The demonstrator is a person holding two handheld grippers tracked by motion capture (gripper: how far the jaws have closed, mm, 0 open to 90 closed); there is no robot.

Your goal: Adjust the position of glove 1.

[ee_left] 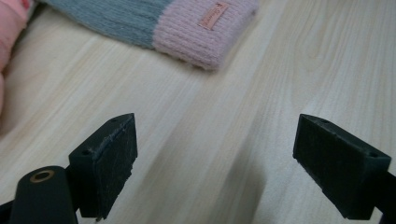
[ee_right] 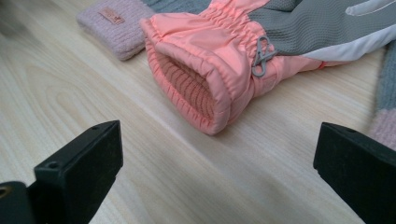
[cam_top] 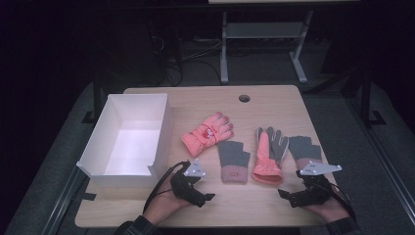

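While both claws are spread wide with nothing in them, the pink glove [ee_right: 219,60] lies just ahead of the right claw [ee_right: 217,172] and the knit glove [ee_left: 154,23] ahead of the left claw [ee_left: 215,168]. Slide low and pinch a cuff.

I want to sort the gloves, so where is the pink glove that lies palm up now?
In the high view the palm-up pink glove lies right of centre on the table, between the two grey knit gloves, its cuff toward the right gripper.
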